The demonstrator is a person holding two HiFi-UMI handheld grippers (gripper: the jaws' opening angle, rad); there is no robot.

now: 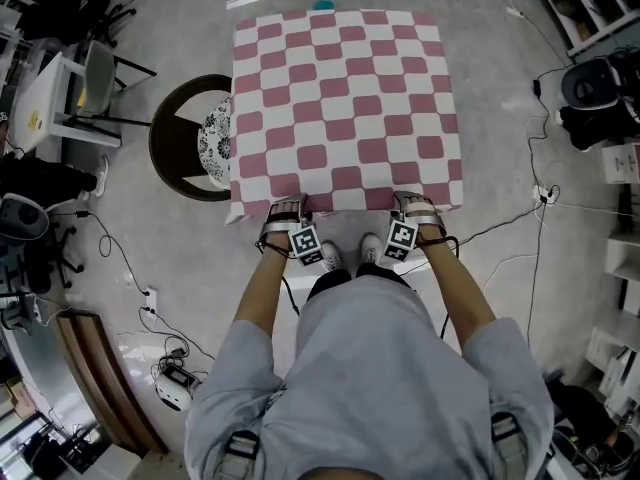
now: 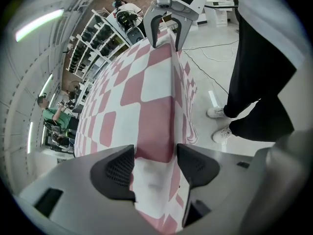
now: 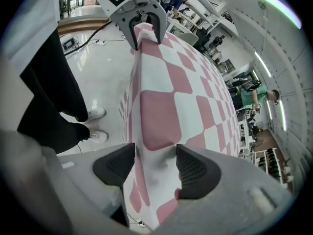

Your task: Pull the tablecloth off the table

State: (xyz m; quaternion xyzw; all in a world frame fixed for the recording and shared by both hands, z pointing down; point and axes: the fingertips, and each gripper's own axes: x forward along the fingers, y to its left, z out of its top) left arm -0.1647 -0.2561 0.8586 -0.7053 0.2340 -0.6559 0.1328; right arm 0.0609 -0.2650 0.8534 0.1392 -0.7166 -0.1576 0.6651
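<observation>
Seen from above, a pink-and-white checked tablecloth [image 1: 345, 108] lies spread flat and square at upper centre of the frame, its near hem hanging just ahead of the person's white shoes [image 1: 330, 256]. A round dark chair [image 1: 175, 138] with a patterned cushion [image 1: 215, 143] sits tight against the cloth's left side. Loose cables [image 1: 120, 258] trail over the grey floor at lower left and right, a desk [image 1: 50, 93] stands at upper left, and shelves [image 1: 585, 8] fill the upper right corner. The left gripper [image 1: 285, 208] and right gripper [image 1: 416, 204] meet the near hem side by side, well apart from each other.

In the left gripper view, the left gripper [image 2: 155, 155] is clamped on the hem: the cloth fills the gap between the two dark pads [image 2: 115, 173] and touches both. From there the hem runs as a raised ridge up the frame to the right gripper, at top centre, whose jaws also straddle it. Black trouser legs [image 2: 259, 82] stand at right. Stocked shelving and a person in green [image 2: 51, 114] fill the left edge.

In the right gripper view, the right gripper [image 3: 155, 153] likewise pinches the hem between its pads, cloth pressed against each. The ridge climbs to the left gripper at top centre. The trouser legs and shoes stand at left, with cables on the floor beyond at upper left, and the person in green at the right edge.
</observation>
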